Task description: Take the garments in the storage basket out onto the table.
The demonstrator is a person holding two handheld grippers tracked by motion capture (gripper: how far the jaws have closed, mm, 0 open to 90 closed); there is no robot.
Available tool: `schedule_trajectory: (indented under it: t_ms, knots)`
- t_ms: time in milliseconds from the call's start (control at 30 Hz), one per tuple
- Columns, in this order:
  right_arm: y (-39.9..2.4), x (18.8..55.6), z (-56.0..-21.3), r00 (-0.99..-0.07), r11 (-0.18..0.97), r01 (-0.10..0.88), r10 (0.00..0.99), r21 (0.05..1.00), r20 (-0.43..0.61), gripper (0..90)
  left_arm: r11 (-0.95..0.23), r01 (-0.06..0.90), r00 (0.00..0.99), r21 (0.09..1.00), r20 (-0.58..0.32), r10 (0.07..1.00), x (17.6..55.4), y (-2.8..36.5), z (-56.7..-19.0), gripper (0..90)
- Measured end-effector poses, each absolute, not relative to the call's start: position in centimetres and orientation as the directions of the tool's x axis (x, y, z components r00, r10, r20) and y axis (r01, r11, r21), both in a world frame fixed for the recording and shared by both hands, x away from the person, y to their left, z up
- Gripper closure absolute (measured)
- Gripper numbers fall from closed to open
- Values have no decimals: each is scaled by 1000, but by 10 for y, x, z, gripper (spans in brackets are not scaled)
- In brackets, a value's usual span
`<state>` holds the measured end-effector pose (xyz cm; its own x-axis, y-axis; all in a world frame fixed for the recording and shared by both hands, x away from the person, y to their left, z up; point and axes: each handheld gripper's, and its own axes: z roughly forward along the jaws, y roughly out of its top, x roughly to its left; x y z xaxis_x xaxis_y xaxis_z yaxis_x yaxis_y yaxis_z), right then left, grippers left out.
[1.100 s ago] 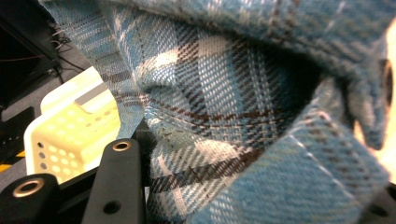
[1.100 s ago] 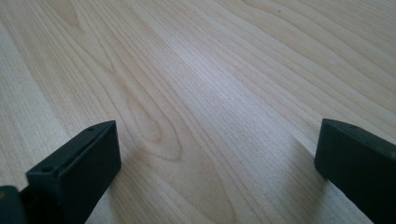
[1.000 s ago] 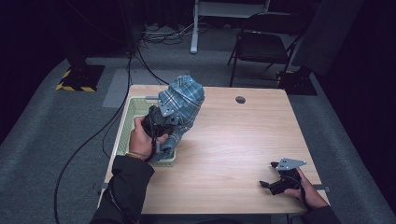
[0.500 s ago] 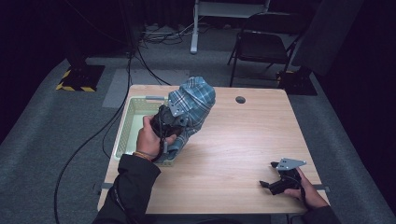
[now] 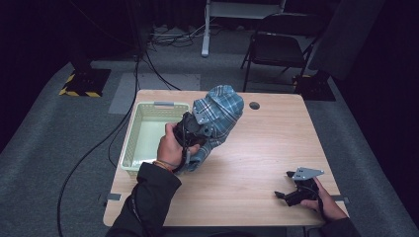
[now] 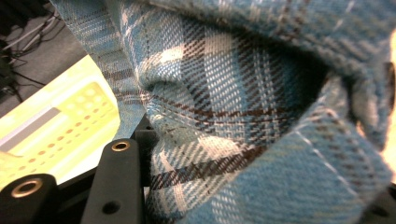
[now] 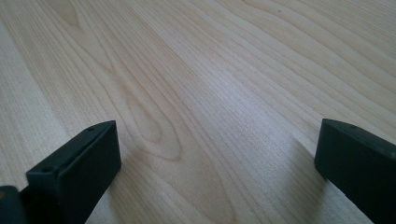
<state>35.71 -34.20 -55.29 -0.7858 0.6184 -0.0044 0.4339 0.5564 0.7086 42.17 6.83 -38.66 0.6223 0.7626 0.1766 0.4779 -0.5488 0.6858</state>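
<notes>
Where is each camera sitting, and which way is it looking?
High view: above the person's side, looking forward and down at the table; forearms, hands, left tool and right tool show.
Left gripper view: on the left tool, facing the plaid cloth it grips; a black jaw shows.
Right gripper view: on the right tool, facing bare wood; two spread jaws show.
Shared: cloth and green basket, high and left.

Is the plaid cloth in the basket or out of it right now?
Out. The left tongs hold the bunched plaid cloth above the table, beside the basket.
</notes>
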Motion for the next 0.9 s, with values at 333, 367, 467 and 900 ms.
schedule_trajectory:
  t_ms: [333, 367, 467, 900]
  knots:
    - [-342, 357, -553, -786, 556, 434, 619, 709, -4, 5, -531, 495, 665, 688, 93, 741, 422, 52, -387, 486]
    - [-342, 357, -553, -786, 556, 434, 619, 709, -4, 5, -533, 493, 670, 687, 91, 737, 421, 51, -388, 485]
    - [-342, 357, -553, -786, 556, 434, 618, 709, -4, 5, -558, 491, 673, 669, 115, 730, 421, 41, -392, 484]
    - [-342, 357, -553, -786, 557, 433, 618, 709, -5, 6, -573, 516, 706, 637, 62, 705, 421, 12, -403, 483]
